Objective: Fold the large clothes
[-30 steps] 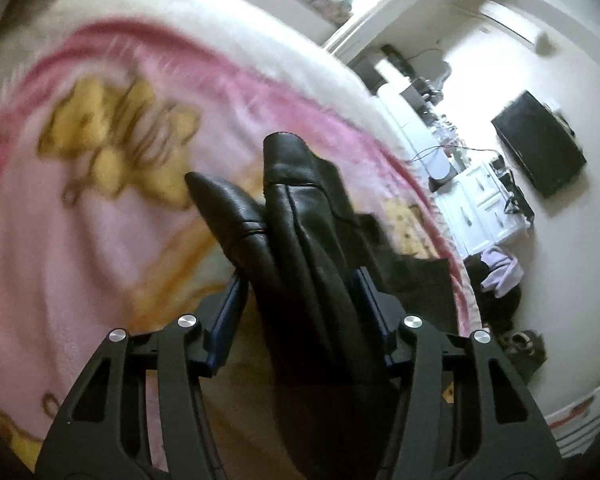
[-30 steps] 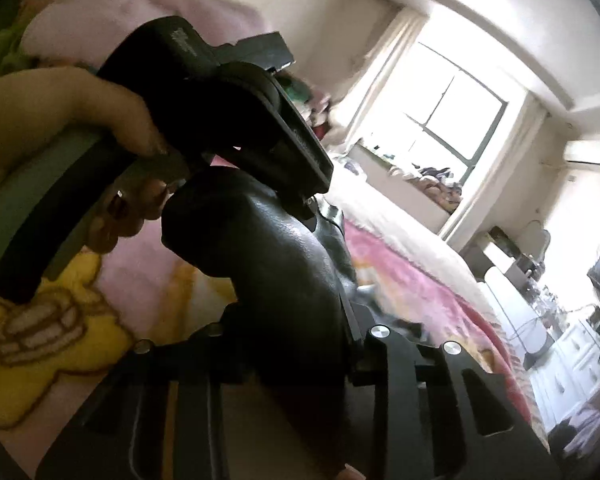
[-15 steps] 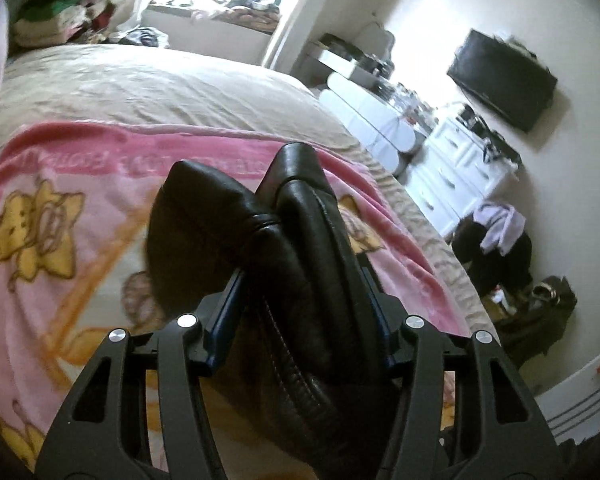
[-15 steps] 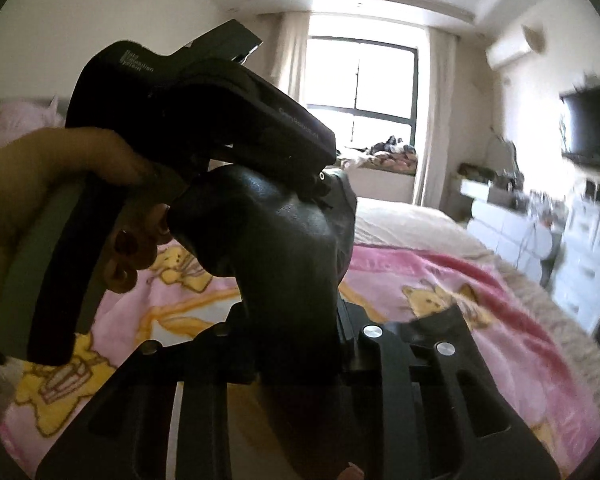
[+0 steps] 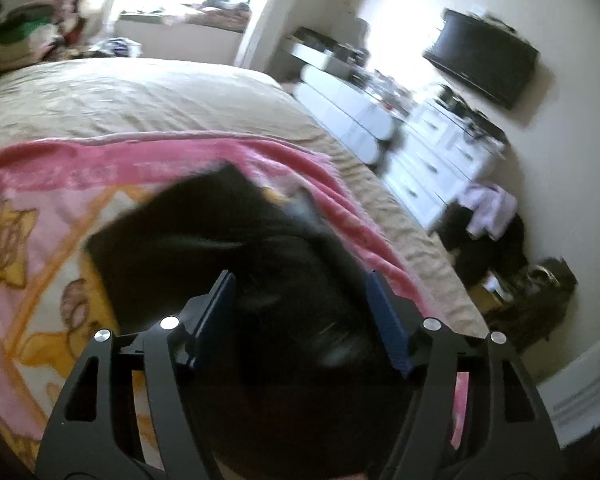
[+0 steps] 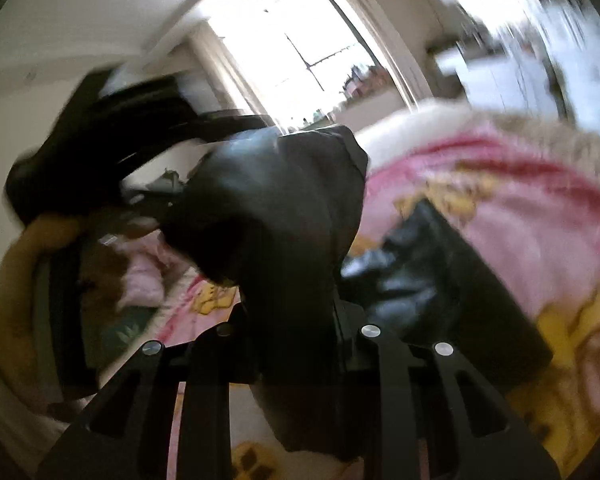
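One pink blanket point(image 5: 40, 248), one black garment point(image 6: 292, 208), two grippers point(image 5: 300, 304) point(image 6: 296, 316) clamping it

Left claw point(image 5: 300, 304) and right claw point(image 6: 296, 320) each clamp black garment point(image 5: 228, 240) folds.

Jacket point(image 5: 204, 236) sits on the blanket point(image 5: 40, 216) right ahead of the left hand-held gripper point(image 5: 300, 312), dresser point(image 5: 432, 160) off to its right past the bed point(image 5: 140, 96).
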